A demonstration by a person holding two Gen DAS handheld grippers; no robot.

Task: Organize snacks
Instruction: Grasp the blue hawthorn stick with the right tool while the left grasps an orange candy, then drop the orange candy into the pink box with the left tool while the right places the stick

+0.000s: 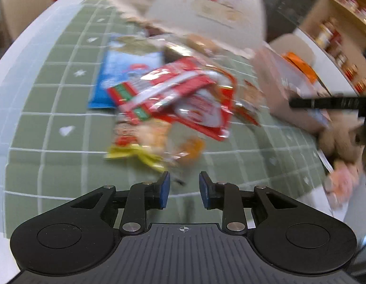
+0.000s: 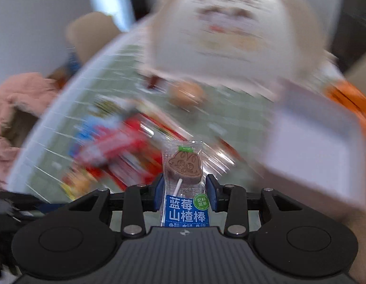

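R gripper is pinching a wrapped lollipop; L gripper is hanging part-spread, empty, over a blurry snack pile, probably wrappers.

Lollipop packet on my right side: clear wrapper, brown bell-shaped candy on a white stick, blue label with white characters, standing upright. Snack pile on the green grid mat: red foil packs on top, blue pack flat beneath at left, yellow-edged clear bag at the near end. All blurred.
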